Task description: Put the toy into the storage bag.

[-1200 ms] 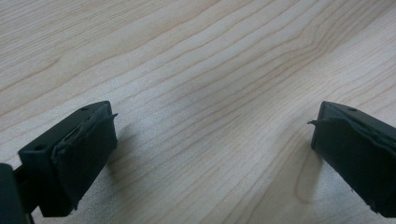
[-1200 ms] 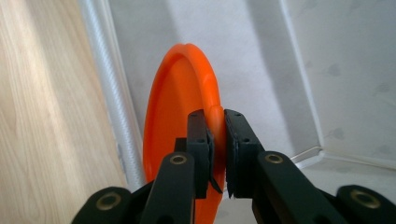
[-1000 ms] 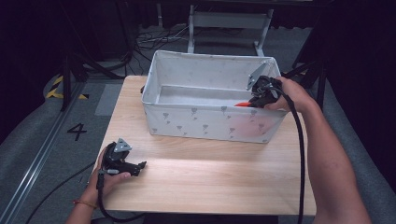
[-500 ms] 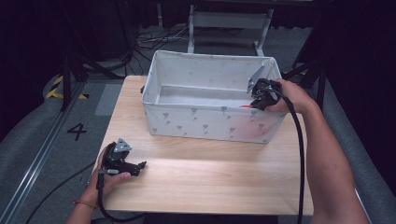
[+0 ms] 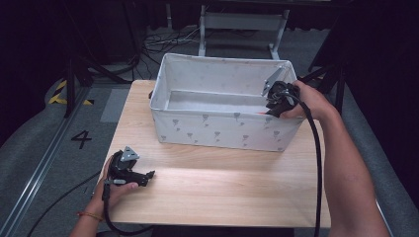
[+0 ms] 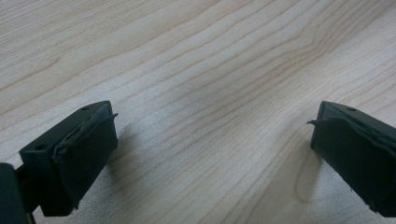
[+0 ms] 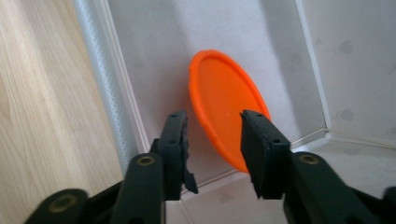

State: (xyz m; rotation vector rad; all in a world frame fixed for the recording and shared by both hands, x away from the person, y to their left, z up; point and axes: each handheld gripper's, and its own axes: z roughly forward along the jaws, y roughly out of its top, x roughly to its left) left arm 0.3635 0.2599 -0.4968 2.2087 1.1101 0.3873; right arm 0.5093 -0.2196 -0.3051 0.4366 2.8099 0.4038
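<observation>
Light wood table with visible grain, bare across its front half. Grey carpeted floor around it. Left of the table's left edge, a metal floor rail runs diagonally, with a black number 4 marked on the floor beside it. Yellow-black hazard tape farther back on the left, near a dark stand leg. Beyond the table's back edge, a tangle of black cables on the floor and a grey metal frame with two legs. Background dark, details there can't be made out.
</observation>
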